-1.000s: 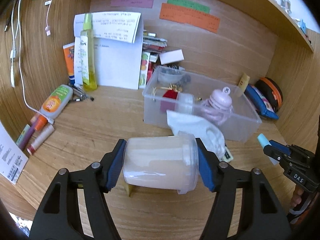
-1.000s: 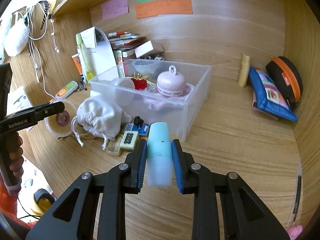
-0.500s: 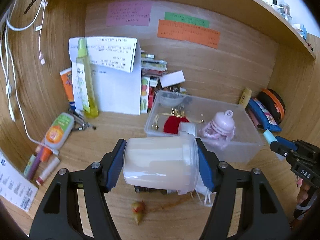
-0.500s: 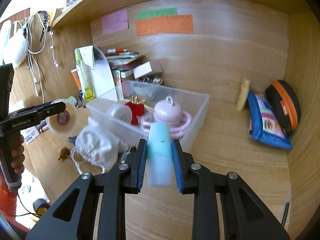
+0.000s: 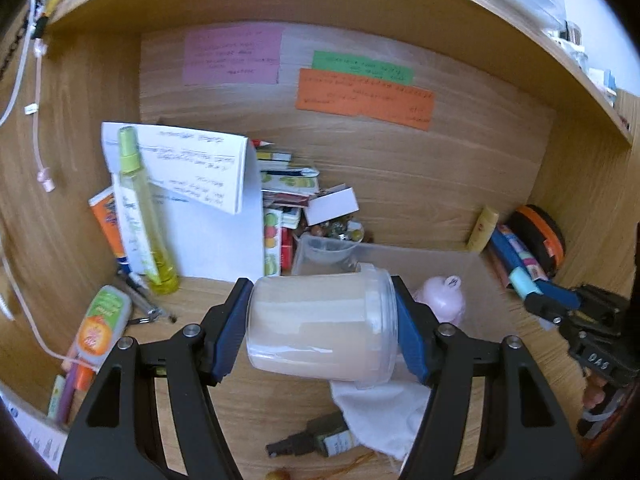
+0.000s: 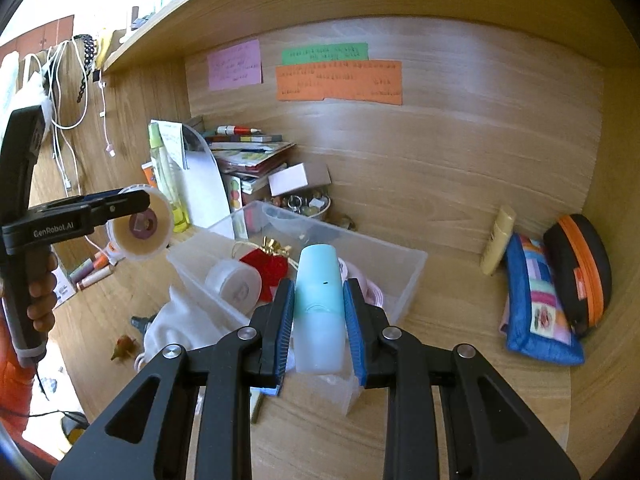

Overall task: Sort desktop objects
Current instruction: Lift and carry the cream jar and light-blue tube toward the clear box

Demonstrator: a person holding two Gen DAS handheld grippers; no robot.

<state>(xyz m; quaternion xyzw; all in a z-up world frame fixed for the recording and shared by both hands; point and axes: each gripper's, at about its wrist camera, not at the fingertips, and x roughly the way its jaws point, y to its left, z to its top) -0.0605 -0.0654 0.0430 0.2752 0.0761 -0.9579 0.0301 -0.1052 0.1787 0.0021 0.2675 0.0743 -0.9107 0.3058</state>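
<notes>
Sorting looked only partly done. On the left of the desk, a green-capped tube (image 5: 102, 320), pens (image 5: 72, 384) and a tall yellow spray bottle (image 5: 138, 216) lay unsorted, and a white cloth pouch (image 5: 380, 412) and small dark bottle (image 5: 320, 440) sat in front. The left gripper (image 5: 322, 328) held a pale, frosted jar (image 5: 320, 326) sideways, jaws spread wide around it, in the air just short of the clear bin (image 6: 404, 280). That bin already had a round container (image 6: 234, 284), something red (image 6: 266, 266) and a pink item (image 5: 440, 304). The right gripper (image 6: 319, 320) was clamped narrow on a slim light-blue tube (image 6: 319, 300), above the bin's near edge.
</notes>
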